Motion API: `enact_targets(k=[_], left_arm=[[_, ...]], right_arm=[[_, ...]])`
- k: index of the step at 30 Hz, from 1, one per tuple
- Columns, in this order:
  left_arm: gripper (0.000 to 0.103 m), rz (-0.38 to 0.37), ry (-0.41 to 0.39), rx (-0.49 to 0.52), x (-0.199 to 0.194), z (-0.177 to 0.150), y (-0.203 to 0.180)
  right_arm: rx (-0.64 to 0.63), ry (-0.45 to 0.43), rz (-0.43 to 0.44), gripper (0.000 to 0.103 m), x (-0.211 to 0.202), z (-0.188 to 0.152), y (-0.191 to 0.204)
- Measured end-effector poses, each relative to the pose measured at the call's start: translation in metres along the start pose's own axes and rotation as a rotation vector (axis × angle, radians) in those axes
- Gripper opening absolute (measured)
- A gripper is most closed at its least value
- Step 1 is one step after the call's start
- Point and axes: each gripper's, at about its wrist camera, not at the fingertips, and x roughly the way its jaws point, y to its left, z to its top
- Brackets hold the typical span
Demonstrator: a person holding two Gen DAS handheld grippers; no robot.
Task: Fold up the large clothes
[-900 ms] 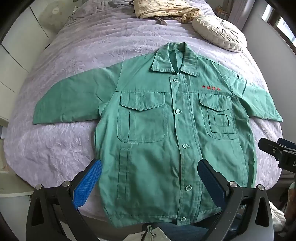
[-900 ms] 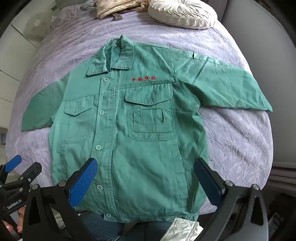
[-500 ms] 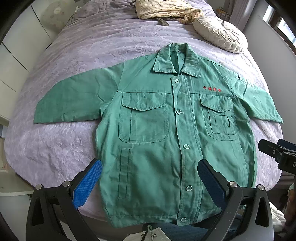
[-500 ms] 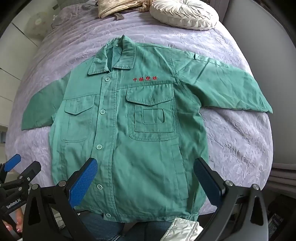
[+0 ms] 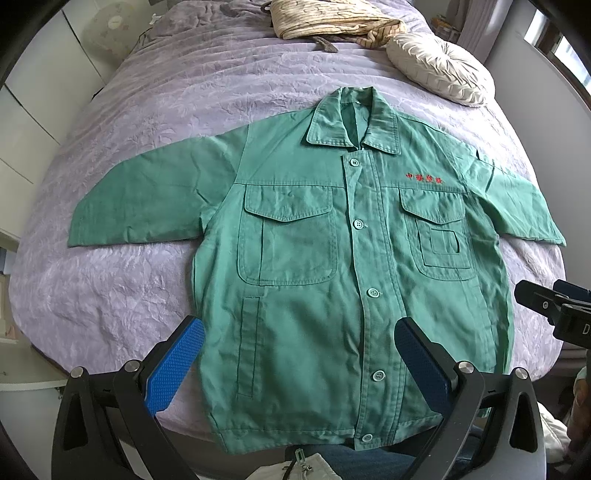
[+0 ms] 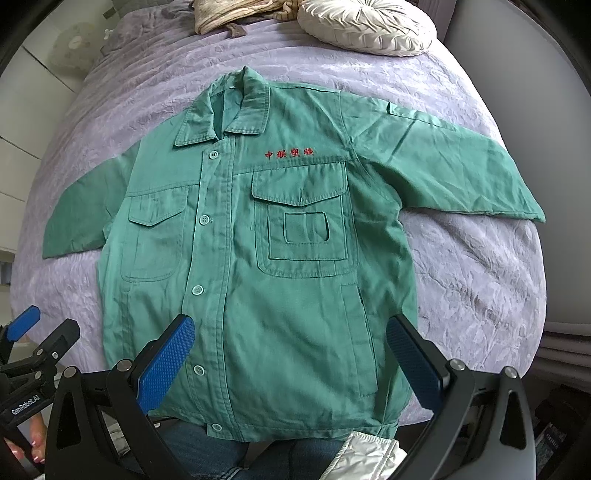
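Observation:
A green button-up work jacket (image 5: 325,280) lies flat, front up, on the bed, collar far, both sleeves spread out; red characters sit on its chest. It also shows in the right wrist view (image 6: 258,266). My left gripper (image 5: 299,354) is open and empty, hovering above the jacket's lower hem. My right gripper (image 6: 291,350) is open and empty above the hem on the right side. The right gripper shows at the right edge of the left wrist view (image 5: 554,310); the left gripper shows at the left edge of the right wrist view (image 6: 33,347).
The bed has a lilac textured cover (image 5: 147,122). A round cream cushion (image 5: 439,66) and a crumpled beige cloth (image 5: 332,18) lie at the far end. White cabinets (image 5: 33,110) stand left; a grey wall (image 6: 535,92) stands right.
Both grippers have drifted slightly; the jacket sits a little lower in both views. Nothing was grasped and the jacket has not moved.

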Motion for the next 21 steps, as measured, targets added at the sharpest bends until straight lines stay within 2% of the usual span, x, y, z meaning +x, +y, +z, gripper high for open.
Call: enact_targets(k=[21], left_arm=[[0.103, -0.02, -0.007, -0.006, -0.0001, -0.0013, -0.0002]], right_arm=[[0.001, 0.003, 0.0, 0.103, 0.0018, -0.0008, 0.0]])
